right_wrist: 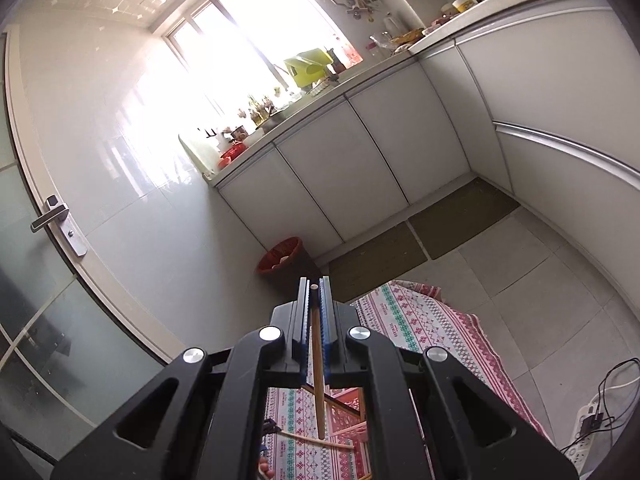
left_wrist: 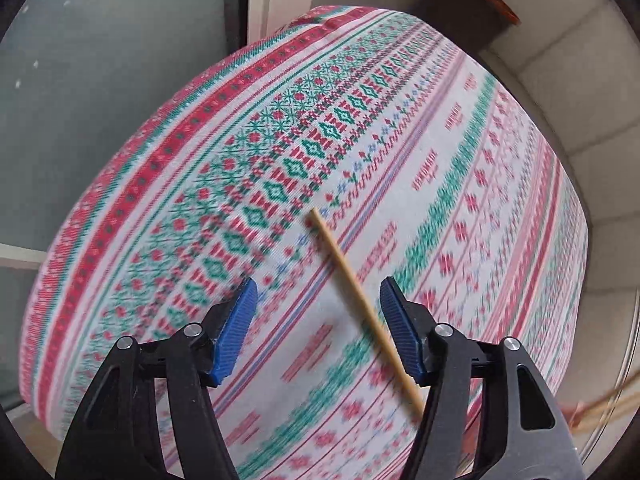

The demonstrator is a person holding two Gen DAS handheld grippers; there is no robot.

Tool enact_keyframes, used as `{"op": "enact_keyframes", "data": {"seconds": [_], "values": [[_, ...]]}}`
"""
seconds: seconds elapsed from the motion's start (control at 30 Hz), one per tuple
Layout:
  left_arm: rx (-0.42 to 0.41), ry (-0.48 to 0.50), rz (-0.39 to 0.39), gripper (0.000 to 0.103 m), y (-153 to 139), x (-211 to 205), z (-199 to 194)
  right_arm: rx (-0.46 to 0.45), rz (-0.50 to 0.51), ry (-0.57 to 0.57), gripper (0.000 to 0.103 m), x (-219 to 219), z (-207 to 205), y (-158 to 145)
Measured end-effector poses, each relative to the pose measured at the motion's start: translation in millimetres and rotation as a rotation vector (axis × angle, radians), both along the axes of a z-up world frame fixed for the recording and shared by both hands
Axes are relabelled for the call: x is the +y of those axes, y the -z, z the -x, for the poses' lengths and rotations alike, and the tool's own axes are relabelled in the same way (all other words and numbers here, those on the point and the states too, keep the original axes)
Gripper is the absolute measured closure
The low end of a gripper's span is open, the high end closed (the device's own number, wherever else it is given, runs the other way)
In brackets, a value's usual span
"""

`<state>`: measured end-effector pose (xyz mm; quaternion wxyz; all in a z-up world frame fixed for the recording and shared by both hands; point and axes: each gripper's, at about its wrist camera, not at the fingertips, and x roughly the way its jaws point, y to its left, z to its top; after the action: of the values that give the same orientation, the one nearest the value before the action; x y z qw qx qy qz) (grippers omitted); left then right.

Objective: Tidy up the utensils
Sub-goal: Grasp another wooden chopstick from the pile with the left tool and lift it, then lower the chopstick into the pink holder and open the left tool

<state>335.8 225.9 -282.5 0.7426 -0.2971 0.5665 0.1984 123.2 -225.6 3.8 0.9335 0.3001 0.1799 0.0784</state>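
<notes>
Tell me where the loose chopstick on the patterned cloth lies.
Left wrist view: the chopstick lies diagonally on the patterned cloth, near the right pad of the open left gripper.

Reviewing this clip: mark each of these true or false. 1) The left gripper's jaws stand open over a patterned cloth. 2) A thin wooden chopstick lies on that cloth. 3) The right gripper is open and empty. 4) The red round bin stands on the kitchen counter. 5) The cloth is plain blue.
1) True: the left gripper stands open above the red, green and white patterned cloth.
2) True: the thin wooden chopstick lies there, between the blue pads.
3) False: the right gripper is shut on a wooden stick.
4) False: the red round bin stands on the floor by the white cabinets.
5) False: it is patterned.
</notes>
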Motion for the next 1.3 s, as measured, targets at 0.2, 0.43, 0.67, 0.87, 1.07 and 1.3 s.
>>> {"op": "enact_keyframes", "data": {"seconds": [0.2,0.43,0.67,0.87,1.07,1.3], "values": [[0.03,0.14,-0.242,0.047,4.0,-36.2,-27.7,0.035,0.0,0.008,0.098,-3.8,-9.6,7.9],[-0.047,0.344,-0.174,0.098,-6.7,-57.2,-18.8,0.06,0.011,0.0,0.098,-1.9,-11.7,11.8],[-0.275,0.514,-0.096,0.098,-81.8,-44.4,62.9,0.07,0.003,-0.029,0.098,-3.6,-5.1,9.5],[-0.464,0.593,-0.157,0.098,-167.3,-69.8,108.5,0.04,0.008,-0.026,0.098,2.4,4.2,0.0],[-0.64,0.584,-0.218,0.098,-235.0,-86.3,122.4,0.011,0.009,0.009,0.098,6.2,6.5,-3.7],[-0.82,0.589,-0.179,0.098,-286.7,-118.1,126.1,-0.014,0.017,0.052,0.098,10.0,1.5,-4.5]]}}
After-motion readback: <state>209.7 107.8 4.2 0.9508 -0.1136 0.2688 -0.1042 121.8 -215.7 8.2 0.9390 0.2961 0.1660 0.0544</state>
